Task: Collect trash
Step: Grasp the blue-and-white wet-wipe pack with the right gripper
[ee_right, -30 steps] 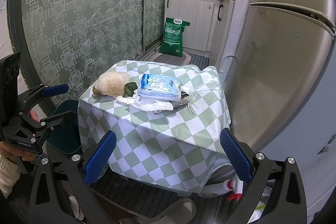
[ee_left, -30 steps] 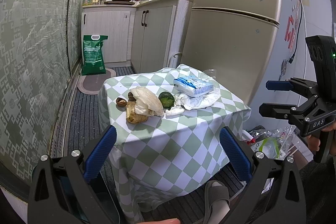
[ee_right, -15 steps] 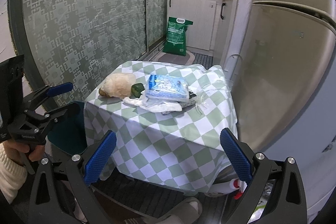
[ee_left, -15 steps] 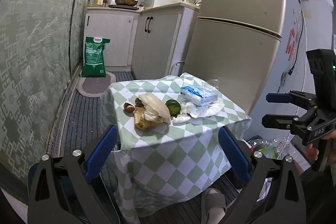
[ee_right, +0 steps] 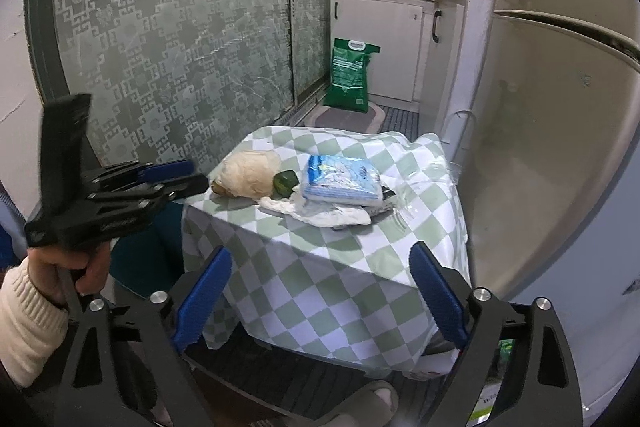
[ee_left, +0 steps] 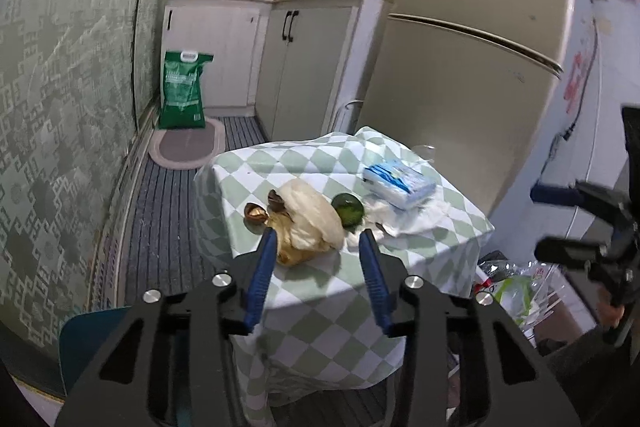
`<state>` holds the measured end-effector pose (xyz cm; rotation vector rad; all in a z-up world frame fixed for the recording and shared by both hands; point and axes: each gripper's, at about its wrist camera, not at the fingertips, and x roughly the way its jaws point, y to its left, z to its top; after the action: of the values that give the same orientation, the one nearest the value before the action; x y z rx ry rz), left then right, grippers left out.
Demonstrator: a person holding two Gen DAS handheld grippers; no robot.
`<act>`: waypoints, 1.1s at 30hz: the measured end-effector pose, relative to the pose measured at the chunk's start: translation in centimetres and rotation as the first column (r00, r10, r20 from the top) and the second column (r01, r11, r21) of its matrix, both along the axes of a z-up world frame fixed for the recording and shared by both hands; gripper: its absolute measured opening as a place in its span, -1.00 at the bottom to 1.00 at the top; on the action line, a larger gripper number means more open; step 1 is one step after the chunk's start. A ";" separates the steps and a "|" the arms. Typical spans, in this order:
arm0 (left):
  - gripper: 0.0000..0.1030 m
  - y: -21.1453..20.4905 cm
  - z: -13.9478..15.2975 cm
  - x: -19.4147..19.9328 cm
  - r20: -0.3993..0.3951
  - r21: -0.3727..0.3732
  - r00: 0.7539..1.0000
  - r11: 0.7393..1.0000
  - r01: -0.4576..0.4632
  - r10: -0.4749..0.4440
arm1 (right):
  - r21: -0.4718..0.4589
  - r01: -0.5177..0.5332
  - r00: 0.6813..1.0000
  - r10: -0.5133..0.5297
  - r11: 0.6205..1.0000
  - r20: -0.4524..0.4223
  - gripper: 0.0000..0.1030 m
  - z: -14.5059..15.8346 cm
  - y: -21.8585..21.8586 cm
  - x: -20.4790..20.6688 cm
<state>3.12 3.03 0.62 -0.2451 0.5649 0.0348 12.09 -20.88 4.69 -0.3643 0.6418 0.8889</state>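
Observation:
A small table with a green-and-white checked cloth (ee_left: 304, 163) (ee_right: 320, 267) holds trash: a crumpled cream wrapper (ee_left: 310, 217) (ee_right: 250, 173), brown shells (ee_left: 256, 213), a green round fruit (ee_left: 347, 207) (ee_right: 285, 182), a white crumpled plastic sheet (ee_left: 404, 217) (ee_right: 320, 213) and a blue tissue pack (ee_left: 398, 179) (ee_right: 340, 181). My left gripper (ee_left: 318, 251) is partly closed but holds nothing, short of the cream wrapper. My right gripper (ee_right: 320, 267) is wide open and empty, back from the table's near side.
A fridge (ee_left: 464, 67) stands right of the table. A dark teal bin (ee_left: 84, 339) (ee_right: 144, 251) sits at the table's left. A bag of trash (ee_left: 516, 287) lies on the floor at right. A green sack (ee_left: 182, 91) stands by the cabinets.
My left gripper's fingers have narrowed from wide open and it has moved toward the cream wrapper. The right gripper has stayed open and shifted slightly.

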 end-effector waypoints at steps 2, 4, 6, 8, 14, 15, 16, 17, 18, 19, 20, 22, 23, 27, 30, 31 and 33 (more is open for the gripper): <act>-0.14 0.4 0.0 0.7 -0.024 -0.012 1.000 1.000 -0.009 0.009 | -0.005 -0.005 1.000 0.005 1.000 -0.004 0.61 0.0 0.3 0.1; -0.14 0.8 -0.2 1.7 -0.075 -0.021 0.997 1.000 -0.011 0.009 | -0.007 -0.010 1.000 0.010 1.000 -0.003 0.56 0.0 0.5 0.2; -0.14 1.0 0.0 2.3 -0.104 -0.048 0.995 0.999 0.002 -0.007 | -0.001 -0.006 1.000 0.006 1.000 -0.005 0.50 0.2 0.6 0.5; -0.14 1.0 0.5 2.7 -0.113 -0.044 0.993 0.999 0.013 -0.018 | 0.008 0.005 1.000 -0.005 1.000 -0.019 0.44 0.3 0.6 1.0; -0.32 1.8 1.0 5.4 -0.188 -0.055 0.982 0.998 -0.020 0.009 | 0.008 0.009 0.999 -0.008 1.000 -0.035 0.42 0.0 0.8 1.2; -0.32 2.0 0.8 5.8 -0.206 -0.061 0.978 0.998 -0.024 0.011 | 0.007 0.012 0.999 -0.011 1.000 -0.038 0.42 0.0 0.8 1.3; -0.32 2.2 0.6 6.1 -0.218 -0.068 0.976 0.997 -0.029 0.014 | 0.004 0.022 0.999 -0.022 1.000 -0.041 0.42 -0.1 0.7 1.5; -0.32 2.4 0.5 6.2 -0.225 -0.072 0.974 0.997 -0.037 0.020 | 0.004 0.027 0.999 -0.027 1.000 -0.043 0.42 -0.1 0.6 1.6; -0.32 2.6 0.3 6.5 -0.238 -0.082 0.971 0.996 -0.046 0.025 | 0.006 0.033 0.998 -0.033 0.999 -0.044 0.42 -0.1 0.6 1.7; -0.32 2.8 0.2 6.8 -0.245 -0.098 0.969 0.994 -0.045 0.020 | 0.011 0.040 0.998 -0.039 0.999 -0.044 0.42 0.0 0.5 1.9; -0.33 2.9 0.1 7.0 -0.251 -0.108 0.968 0.993 -0.044 0.016 | 0.014 0.042 0.998 -0.042 0.999 -0.045 0.42 0.0 0.5 1.9; -0.43 3.0 0.1 7.4 -0.253 -0.120 0.968 0.992 -0.040 0.008 | 0.015 0.048 0.998 -0.047 0.999 -0.049 0.40 -0.1 0.5 2.2; -0.52 3.1 0.1 7.6 -0.251 -0.126 0.968 0.991 -0.036 0.003 | 0.014 0.051 0.997 -0.050 0.999 -0.052 0.36 -0.1 0.5 2.3; -0.76 3.2 -0.4 7.6 -0.256 -0.157 0.967 0.987 -0.024 -0.017 | 0.035 0.050 0.996 -0.047 0.998 -0.074 0.35 -0.2 0.5 2.6; -0.88 3.3 -0.2 7.2 -0.215 -0.176 0.976 0.984 -0.001 -0.038 | 0.030 0.062 0.995 -0.060 0.998 -0.074 0.35 -0.4 0.6 3.1; -0.90 3.3 -0.1 7.0 -0.194 -0.181 0.980 0.983 0.016 -0.051 | 0.027 0.063 0.995 -0.061 0.998 -0.074 0.35 -0.5 0.8 3.2; -0.92 3.3 -0.2 6.9 -0.177 -0.176 0.983 0.984 0.016 -0.048 | 0.036 0.054 0.996 -0.051 0.998 -0.073 0.38 -0.8 1.5 3.5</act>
<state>10.03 6.30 0.44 -0.4061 0.7538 -0.0239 15.54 -19.39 3.89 -0.2813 0.6974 0.8658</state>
